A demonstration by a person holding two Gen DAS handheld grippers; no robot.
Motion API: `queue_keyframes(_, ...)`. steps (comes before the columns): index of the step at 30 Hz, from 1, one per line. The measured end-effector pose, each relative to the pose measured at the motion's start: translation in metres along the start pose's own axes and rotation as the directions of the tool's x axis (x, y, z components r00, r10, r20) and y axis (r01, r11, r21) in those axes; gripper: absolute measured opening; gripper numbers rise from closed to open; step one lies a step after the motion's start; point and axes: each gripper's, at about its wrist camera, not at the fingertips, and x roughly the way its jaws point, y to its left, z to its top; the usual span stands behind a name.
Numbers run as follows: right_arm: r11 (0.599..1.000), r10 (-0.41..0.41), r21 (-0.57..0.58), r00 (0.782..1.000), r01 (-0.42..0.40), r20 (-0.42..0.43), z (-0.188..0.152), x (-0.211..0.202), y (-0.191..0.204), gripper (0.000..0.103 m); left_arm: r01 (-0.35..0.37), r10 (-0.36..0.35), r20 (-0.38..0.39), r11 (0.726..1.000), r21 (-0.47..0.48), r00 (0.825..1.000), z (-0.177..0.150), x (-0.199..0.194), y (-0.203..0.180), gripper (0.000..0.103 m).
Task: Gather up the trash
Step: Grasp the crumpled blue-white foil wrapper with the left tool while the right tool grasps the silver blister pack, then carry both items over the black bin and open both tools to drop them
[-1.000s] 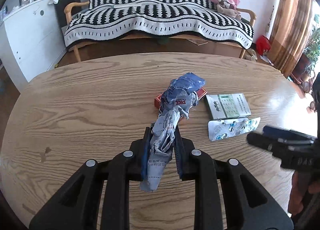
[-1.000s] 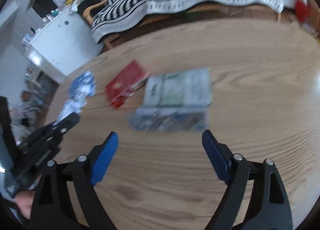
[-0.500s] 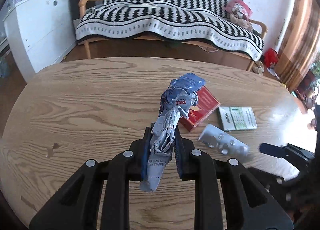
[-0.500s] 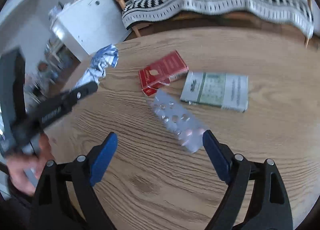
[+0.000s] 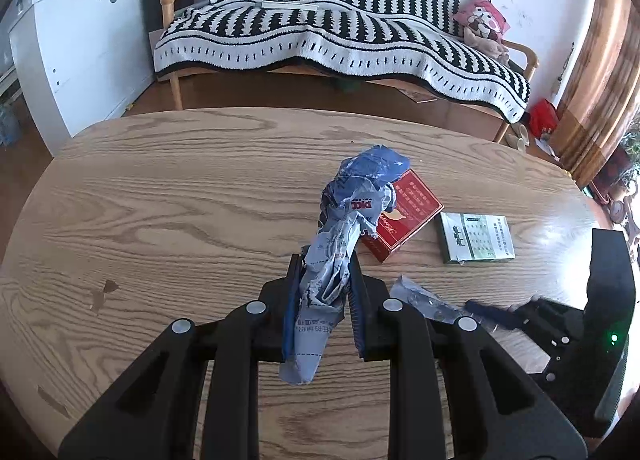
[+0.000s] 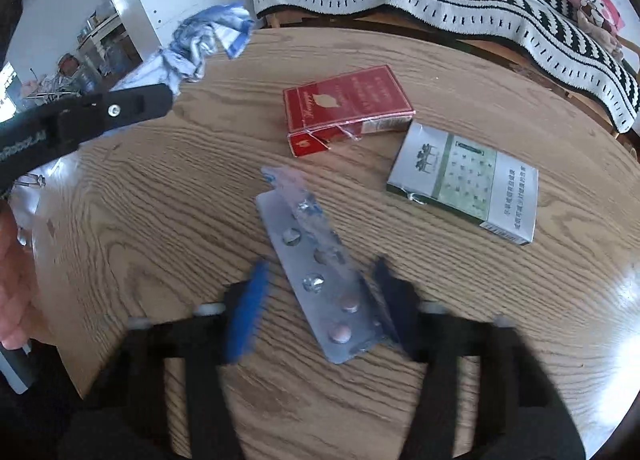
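Note:
My left gripper [image 5: 322, 296] is shut on a crumpled blue and white wrapper [image 5: 344, 227] and holds it upright above the wooden table [image 5: 180, 187]. The wrapper also shows in the right wrist view [image 6: 200, 43]. My right gripper [image 6: 320, 300] is blurred; its jaws stand around the near end of a silver pill blister pack [image 6: 320, 272] lying on the table, still apart with a gap on the left side. A red cigarette pack [image 6: 344, 107] and a grey-green pack [image 6: 468, 179] lie beyond the blister.
The oval table's far edge [image 5: 280, 111] faces a sofa with a black and white striped blanket [image 5: 340, 31]. A white cabinet [image 5: 80, 47] stands at the left. The left gripper's arm [image 6: 80, 115] crosses the right wrist view at the left.
My right gripper has moved in over the blister pack and its jaws have narrowed around it. The left gripper has shifted slightly and still holds the wrapper.

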Motion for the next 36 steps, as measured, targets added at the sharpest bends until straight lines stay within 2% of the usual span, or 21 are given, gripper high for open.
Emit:
queue_keyframes(1, 1.0, 0.008, 0.01, 1.0, -0.008, -0.001, -0.002, -0.001, -0.001, 0.02, 0.002, -0.002, 0.0, 1.0, -0.001, 1.0, 0.0, -0.001, -0.001, 0.021)
queue_keyframes(2, 1.0, 0.008, 0.019, 1.0, -0.008, 0.003, -0.004, -0.002, -0.002, 0.01, 0.005, -0.005, 0.001, 1.0, -0.001, 1.0, 0.0, -0.002, -0.002, 0.021)
queue_keyframes(3, 1.0, -0.001, 0.021, 1.0, 0.001, 0.008, -0.007, -0.004, -0.002, 0.008, 0.009, -0.009, 0.003, 1.0, 0.0, 1.0, -0.001, -0.003, -0.004, 0.021)
queue_keyframes(9, 0.995, -0.013, 0.098, 0.996, 0.004, 0.092, -0.021, -0.053, -0.019, 0.008, 0.044, -0.045, 0.005, 0.998, 0.033, 0.999, -0.005, -0.009, -0.03, 0.021)
queue_keyframes(11, 0.991, -0.044, 0.13, 0.992, 0.029, 0.115, -0.031, -0.073, -0.034, 0.008, 0.059, -0.059, 0.006, 0.997, 0.053, 0.998, -0.007, -0.012, -0.045, 0.021)
queue_keyframes(15, 0.971, -0.111, 0.227, 0.986, 0.08, 0.127, -0.06, -0.106, -0.069, 0.008, 0.103, -0.104, 0.003, 0.988, 0.115, 0.995, -0.016, -0.019, -0.091, 0.021)
queue_keyframes(19, 0.929, -0.196, 0.341, 0.973, 0.144, 0.123, -0.1, -0.143, -0.113, 0.008, 0.163, -0.164, -0.01, 0.967, 0.196, 0.986, -0.031, -0.027, -0.152, 0.021)
queue_keyframes(23, 0.87, -0.282, 0.452, 0.951, 0.199, 0.124, -0.149, -0.184, -0.159, 0.008, 0.238, -0.238, -0.038, 0.929, 0.284, 0.971, -0.051, -0.036, -0.219, 0.021)
queue_keyframes(29, 0.748, -0.394, 0.613, 0.913, 0.252, 0.105, -0.234, -0.245, -0.23, 0.008, 0.366, -0.354, -0.109, 0.832, 0.417, 0.929, -0.097, -0.05, -0.327, 0.021)
queue_keyframes(31, 0.69, -0.435, 0.672, 0.896, 0.269, 0.088, -0.272, -0.267, -0.252, 0.008, 0.398, -0.38, -0.133, 0.801, 0.447, 0.915, -0.111, -0.053, -0.354, 0.021)
queue_keyframes(36, 0.553, -0.514, 0.779, 0.857, 0.295, 0.04, -0.356, -0.308, -0.293, 0.008, 0.486, -0.452, -0.201, 0.705, 0.516, 0.869, -0.153, -0.063, -0.424, 0.021)
